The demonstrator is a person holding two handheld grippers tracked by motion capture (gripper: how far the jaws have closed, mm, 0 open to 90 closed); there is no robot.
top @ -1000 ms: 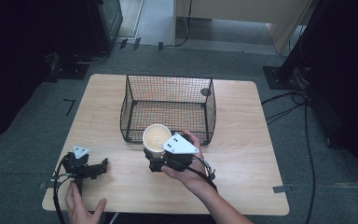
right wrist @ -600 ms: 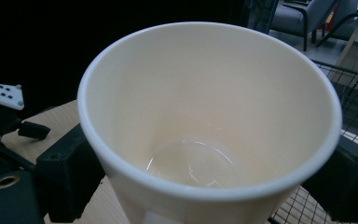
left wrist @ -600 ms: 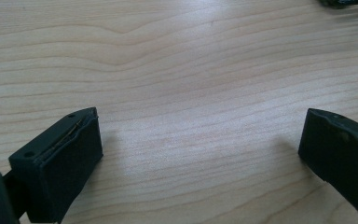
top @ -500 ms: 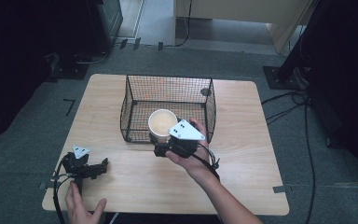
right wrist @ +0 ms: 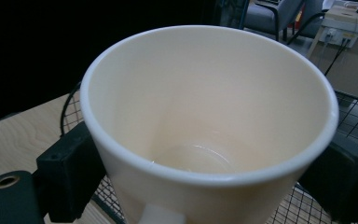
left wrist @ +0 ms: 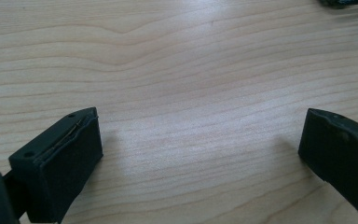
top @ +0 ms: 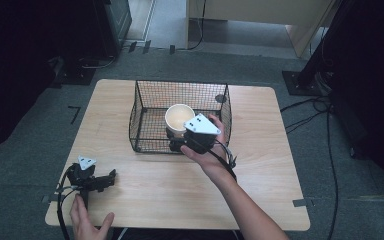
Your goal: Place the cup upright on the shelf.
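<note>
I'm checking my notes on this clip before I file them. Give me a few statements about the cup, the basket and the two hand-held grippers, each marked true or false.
1. The right hand-held gripper is shut on the cream cup. True.
2. The cup is full of liquid. False: the right gripper view shows its inside empty down to the bottom.
3. The left hand-held gripper is clamped on a small block. False: its jaws stand wide apart over bare wooden table, with nothing between them.
4. The cup is held over the black wire basket, at its near side. True.
5. The wire basket has a lid closed over it. False: its top is open.
</note>
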